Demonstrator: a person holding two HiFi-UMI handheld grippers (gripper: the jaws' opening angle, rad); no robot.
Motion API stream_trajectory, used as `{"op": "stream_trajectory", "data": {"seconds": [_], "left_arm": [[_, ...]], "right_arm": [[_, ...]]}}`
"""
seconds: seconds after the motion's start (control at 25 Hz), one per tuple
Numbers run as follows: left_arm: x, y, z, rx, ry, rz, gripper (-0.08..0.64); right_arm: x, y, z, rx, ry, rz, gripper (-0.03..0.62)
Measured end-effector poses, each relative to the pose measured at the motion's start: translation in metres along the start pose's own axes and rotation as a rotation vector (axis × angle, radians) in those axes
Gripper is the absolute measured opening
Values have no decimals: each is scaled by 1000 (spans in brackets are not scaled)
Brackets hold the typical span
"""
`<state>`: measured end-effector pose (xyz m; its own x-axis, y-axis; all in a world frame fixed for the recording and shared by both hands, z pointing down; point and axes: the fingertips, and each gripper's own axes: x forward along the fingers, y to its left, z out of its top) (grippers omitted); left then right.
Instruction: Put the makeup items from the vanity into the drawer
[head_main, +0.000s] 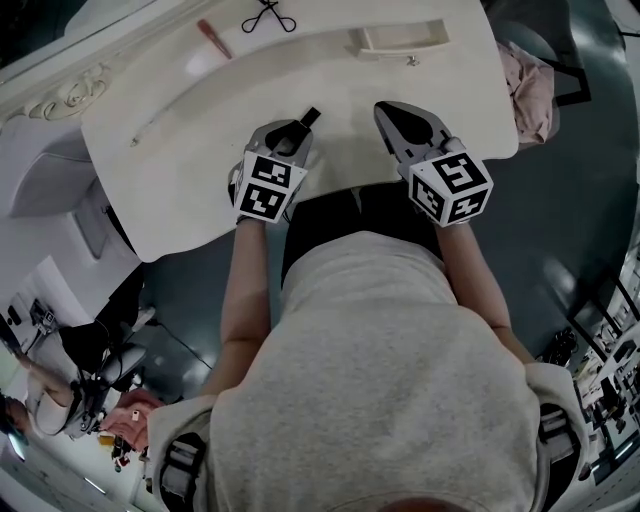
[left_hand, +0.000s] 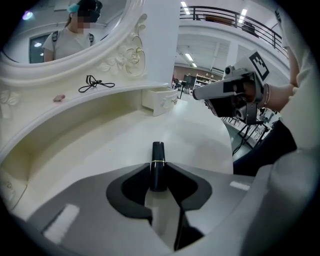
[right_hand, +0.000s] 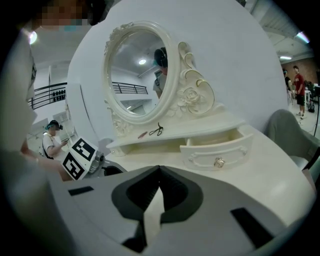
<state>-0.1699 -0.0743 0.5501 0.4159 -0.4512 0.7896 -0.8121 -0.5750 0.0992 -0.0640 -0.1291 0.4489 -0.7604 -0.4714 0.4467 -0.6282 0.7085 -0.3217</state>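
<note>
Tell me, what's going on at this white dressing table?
A person is working at a white vanity with a handheld gripper in each hand. The left gripper has its jaws closed on a black lipstick tube down at the tabletop. The right gripper hovers beside it, shut and empty. The small drawer at the back stands open. A black scissor-like tool and a thin red stick lie on the shelf, not yet put away.

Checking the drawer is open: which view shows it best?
The right gripper view: the drawer is large, pulled out, knob visible. The head view shows its open top from above, small; the left gripper view shows it small, from one end.
</note>
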Motion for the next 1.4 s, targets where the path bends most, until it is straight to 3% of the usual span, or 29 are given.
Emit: {"op": "stream_trajectory", "data": {"seconds": [0.4, 0.8, 1.4], "left_arm": [[-8, 13, 34, -94, -150, 5, 104], [-8, 6, 66, -61, -188, -30, 104], [-21, 13, 144, 29, -309, 34, 104]], "right_arm": [[-5, -11, 3, 60, -22, -22, 8], [-21, -34, 29, 39, -83, -67, 8], [-36, -74, 78, -9, -190, -110, 8]]}}
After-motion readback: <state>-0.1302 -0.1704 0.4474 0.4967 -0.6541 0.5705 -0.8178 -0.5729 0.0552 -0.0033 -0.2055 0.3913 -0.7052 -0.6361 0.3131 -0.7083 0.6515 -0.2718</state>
